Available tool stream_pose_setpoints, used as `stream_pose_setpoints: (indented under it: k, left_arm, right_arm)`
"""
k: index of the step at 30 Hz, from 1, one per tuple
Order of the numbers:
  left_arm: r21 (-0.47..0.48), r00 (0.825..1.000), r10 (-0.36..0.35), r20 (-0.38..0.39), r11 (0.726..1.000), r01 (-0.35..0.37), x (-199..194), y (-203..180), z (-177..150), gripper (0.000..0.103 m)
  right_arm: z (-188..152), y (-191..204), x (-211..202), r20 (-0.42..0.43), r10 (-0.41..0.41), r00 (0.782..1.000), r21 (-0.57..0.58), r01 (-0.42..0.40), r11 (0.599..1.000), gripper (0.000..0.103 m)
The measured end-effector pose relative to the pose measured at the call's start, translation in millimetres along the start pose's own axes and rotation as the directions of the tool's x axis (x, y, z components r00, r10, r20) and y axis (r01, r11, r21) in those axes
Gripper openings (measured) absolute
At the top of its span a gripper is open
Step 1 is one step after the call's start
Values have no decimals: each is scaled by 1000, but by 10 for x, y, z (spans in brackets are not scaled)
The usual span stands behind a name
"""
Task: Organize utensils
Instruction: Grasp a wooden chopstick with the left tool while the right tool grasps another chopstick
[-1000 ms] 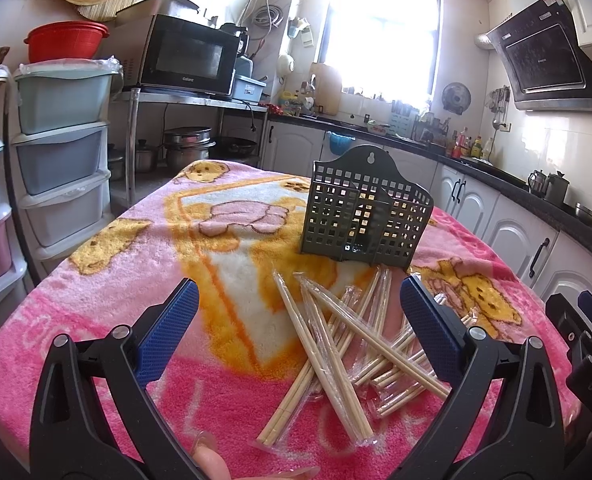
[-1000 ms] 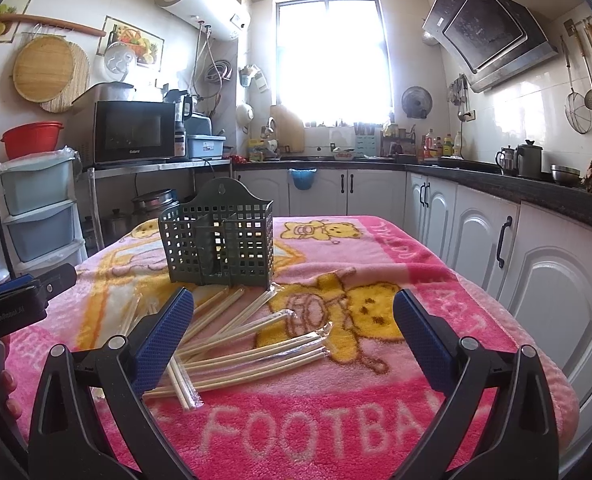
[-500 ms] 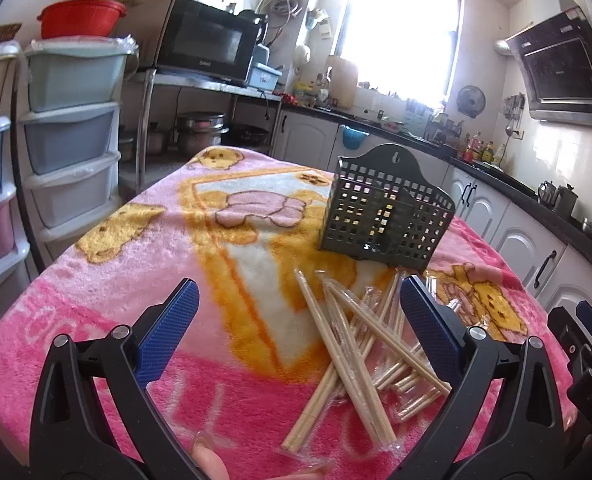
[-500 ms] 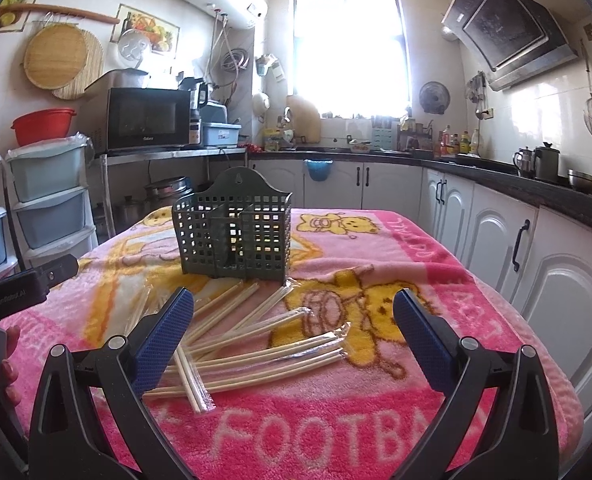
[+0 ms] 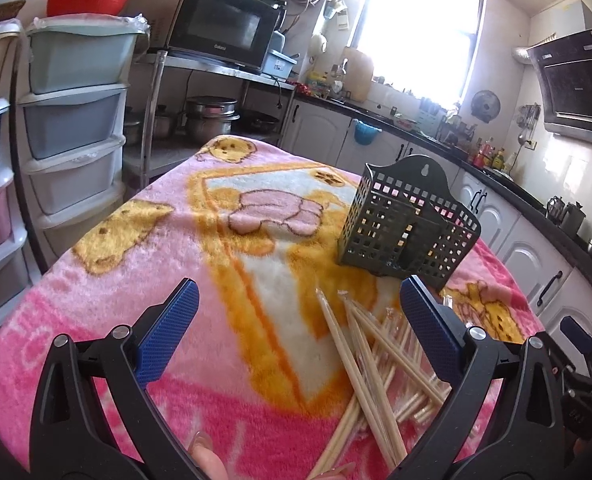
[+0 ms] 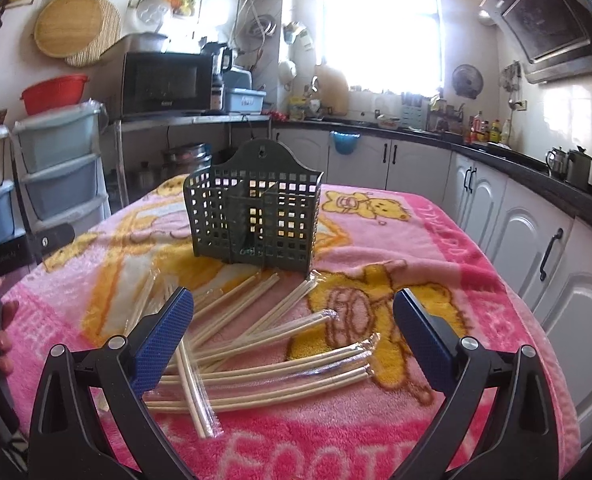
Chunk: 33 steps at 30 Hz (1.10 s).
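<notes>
1. Table under a pink blanket point(image 6: 436, 240) with bear prints, kitchen counters behind
2. Dark green basket point(image 6: 254, 216) upright mid-table, divided inside, nothing seen in it
3. Chopsticks point(image 6: 272, 356), wrapped in clear sleeves, lie in a loose crossed heap on the blanket just in front of the basket
4. Left gripper point(image 5: 298, 330) over the near blanket, fingers spread wide, holding nothing
5. Right gripper point(image 6: 294, 326) above the heap, fingers equally wide apart, nothing held

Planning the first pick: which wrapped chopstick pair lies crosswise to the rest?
The wrapped pair by the right hand-held gripper's left finger; it points toward the camera.
</notes>
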<state>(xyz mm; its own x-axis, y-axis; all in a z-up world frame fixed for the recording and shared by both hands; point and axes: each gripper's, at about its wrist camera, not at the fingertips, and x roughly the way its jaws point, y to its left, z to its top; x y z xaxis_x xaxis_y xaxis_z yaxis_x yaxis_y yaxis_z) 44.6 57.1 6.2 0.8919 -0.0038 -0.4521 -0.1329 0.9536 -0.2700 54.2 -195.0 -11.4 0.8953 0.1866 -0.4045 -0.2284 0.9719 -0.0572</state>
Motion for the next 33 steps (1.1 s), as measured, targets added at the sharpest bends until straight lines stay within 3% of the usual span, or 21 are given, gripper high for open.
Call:
stream_pose_setpoints:
  k: [5, 12, 20, 23, 27, 29, 33]
  left_arm:
    - [30, 1000, 3, -19, 1000, -3, 131, -65, 113, 93]
    - [24, 996, -53, -76, 998, 55, 405, -95, 242, 93]
    - [12, 979, -77, -187, 997, 80, 805, -133, 294, 93]
    - [-5, 968, -100, -232, 995, 101, 948, -135, 282, 93]
    - [-73, 937, -149, -315, 988, 133, 1181, -60, 225, 92]
    - [-112, 924, -180, -338, 982, 150, 1250, -17, 198, 86]
    - [-158, 899, -209, -385, 975, 159, 1402, 29, 145, 75]
  right_arm:
    - [67, -19, 143, -35, 11, 999, 0, -12, 1000, 97]
    - [154, -126, 377, -93, 7, 996, -5, -8, 1000, 97]
    - [159, -316, 702, -212, 28, 977, 37, -20, 999, 97]
    - [130, -398, 838, -258, 58, 964, 77, -39, 996, 97]
    - [72, -465, 1009, -311, 101, 945, 137, -60, 989, 95]
    - [32, -511, 1107, -353, 124, 927, 177, -64, 982, 82]
    - [-51, -559, 1248, -405, 157, 901, 231, -65, 971, 73]
